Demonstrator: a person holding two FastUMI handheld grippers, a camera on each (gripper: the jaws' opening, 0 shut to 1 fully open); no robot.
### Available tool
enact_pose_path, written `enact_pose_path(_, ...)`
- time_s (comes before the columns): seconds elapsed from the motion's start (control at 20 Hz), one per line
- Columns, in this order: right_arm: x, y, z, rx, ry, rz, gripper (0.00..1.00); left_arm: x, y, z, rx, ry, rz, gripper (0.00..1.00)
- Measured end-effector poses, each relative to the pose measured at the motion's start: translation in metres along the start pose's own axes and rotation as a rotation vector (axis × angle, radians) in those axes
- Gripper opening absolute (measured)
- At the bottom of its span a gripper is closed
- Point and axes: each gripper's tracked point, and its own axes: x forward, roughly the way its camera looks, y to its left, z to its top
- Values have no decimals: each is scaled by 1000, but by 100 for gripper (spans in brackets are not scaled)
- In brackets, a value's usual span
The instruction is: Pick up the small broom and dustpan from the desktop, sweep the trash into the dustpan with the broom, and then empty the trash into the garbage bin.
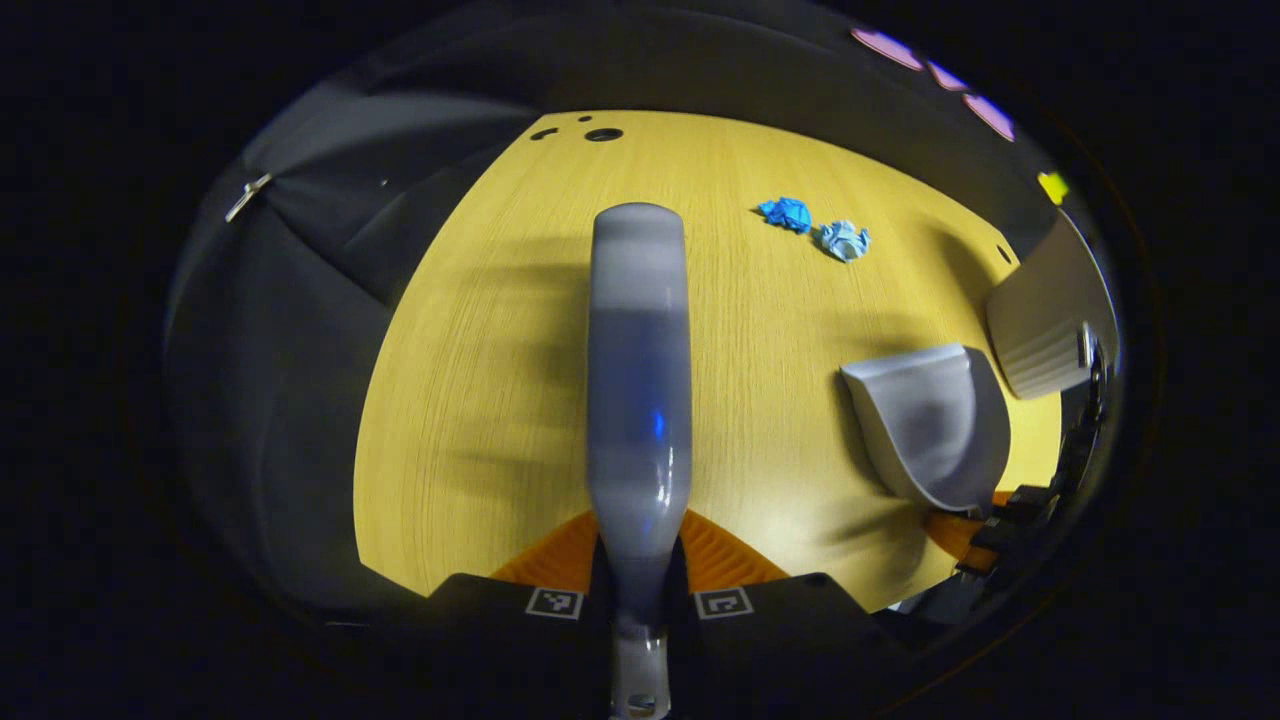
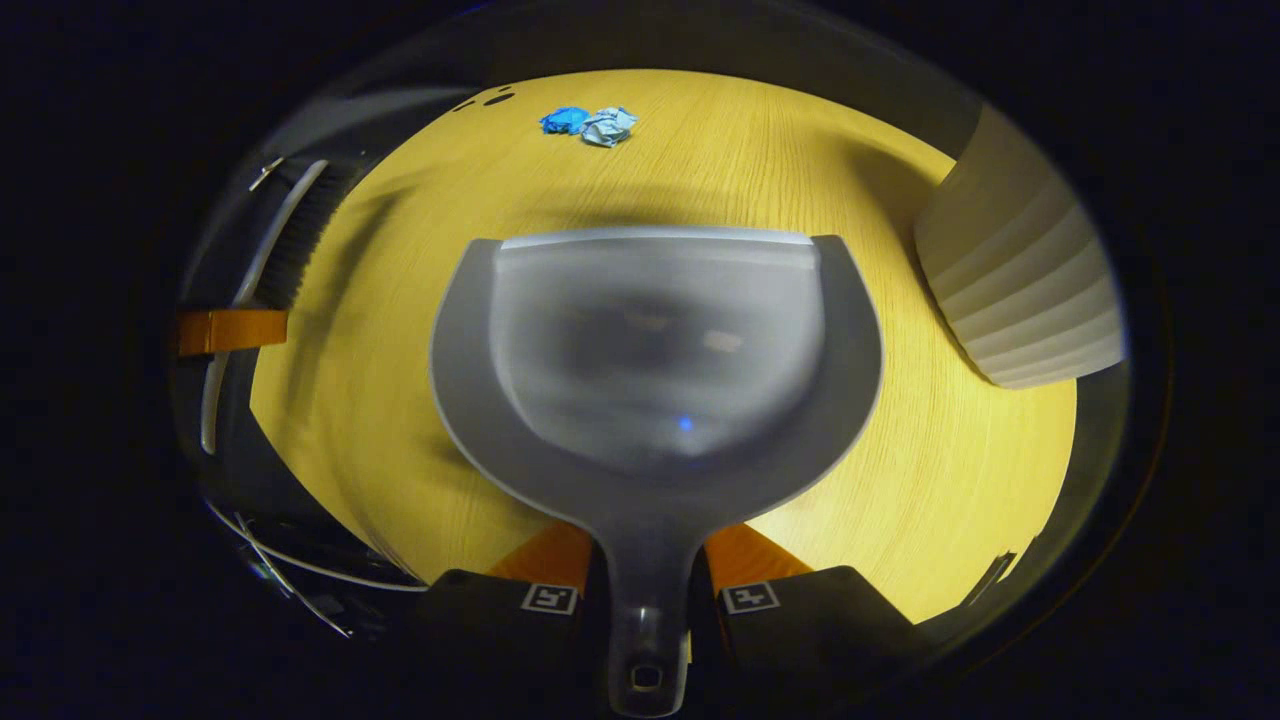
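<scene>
Right gripper view, dustpan [image 2: 655,340] handle between claw [image 2: 648,570] fingers

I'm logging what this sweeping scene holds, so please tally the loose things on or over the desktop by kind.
Crumpled paper scraps: 2, one dark blue, one pale blue
Brooms: 1, held in the left claw
Dustpans: 1, held in the right claw
Ribbed white bins: 1
Total: 5
</scene>
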Motion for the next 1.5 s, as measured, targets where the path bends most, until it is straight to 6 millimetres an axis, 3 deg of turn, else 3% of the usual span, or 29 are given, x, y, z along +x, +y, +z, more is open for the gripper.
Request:
enact_pose_path(0.2, -4, -20, -11, -80, -1, -1, 36, 13, -4, 28, 66, -4, 3, 26)
enact_pose_path(0.4, -17, -34, -16, -32, -13, -18, 36, 45, -14, 81, 194, 4, -20, 26)
enact_pose_path(0.6, -30, -36, -15, 8, -20, -23, 36, 81, -14, 130, 377, 18, 4, 24)
enact_pose_path(0.9, -30, -38, -8, -7, -28, -60, 36, 117, -18, 188, 604, 45, 48, 26)
enact_pose_path(1.05, -30, -39, -9, -2, -29, -69, 36, 132, -33, 208, 755, 63, 70, 26)
enact_pose_path(1.3, -28, -43, -10, -18, -33, -72, 36, 137, -70, 234, 1014, 44, 76, 26)
enact_pose_path(1.4, -28, -44, -10, -12, -34, -69, 36, 135, -90, 238, 1152, 18, 38, 26)
enact_pose_path(1.5, -30, -43, -8, -27, -39, -73, 36, 137, -106, 225, 1257, 23, -27, 27)
